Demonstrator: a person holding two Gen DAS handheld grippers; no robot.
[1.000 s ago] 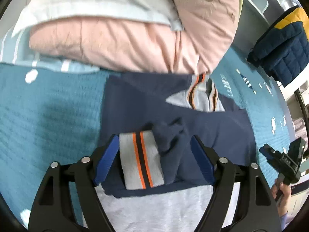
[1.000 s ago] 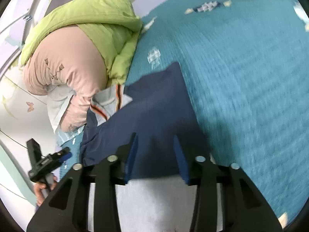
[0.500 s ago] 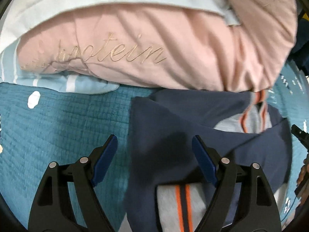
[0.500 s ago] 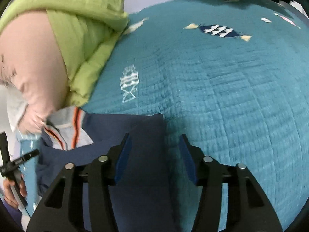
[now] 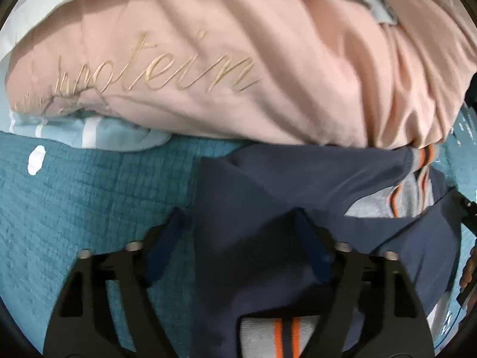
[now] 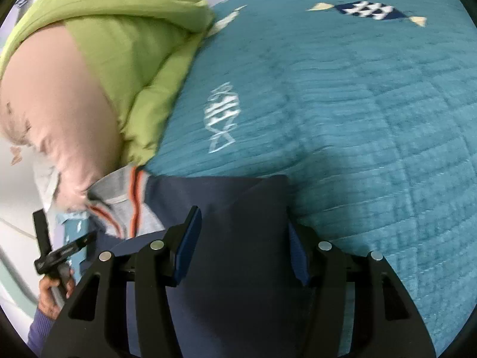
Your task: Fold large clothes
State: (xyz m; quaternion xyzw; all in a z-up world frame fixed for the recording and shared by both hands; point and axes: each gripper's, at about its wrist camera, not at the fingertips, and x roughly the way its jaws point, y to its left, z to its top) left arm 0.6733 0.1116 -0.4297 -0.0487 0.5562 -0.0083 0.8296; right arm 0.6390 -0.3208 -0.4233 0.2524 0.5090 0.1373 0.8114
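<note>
Teal quilted bedspread (image 6: 372,113) fills most of both views, stitched with small fish motifs. At its far side lies a heap of bedding: a pink duvet (image 5: 238,59) with gold script, and in the right wrist view a green quilt (image 6: 119,29) over it. The navy garment (image 5: 268,208) with grey, orange-striped trim lies flat on the bedspread just near of that heap, its collar end touching the pink duvet.

Judging by how it lies, the bottom half has been brought up over the top, and this is the moment of laying that fold down.

The left gripper (image 5: 238,238) straddles the garment's left edge, the left finger over bedspread and the right over navy cloth; its jaws are closing, yet no pad visibly presses on the fabric. The right gripper (image 6: 241,238) stands over the far right corner with cloth between its fingers; the jaws are opening and the pads look clear of it.

Next, I judge, both grippers should lift clear without dragging the fold, then smooth it or take a side edge for the following fold.
</note>
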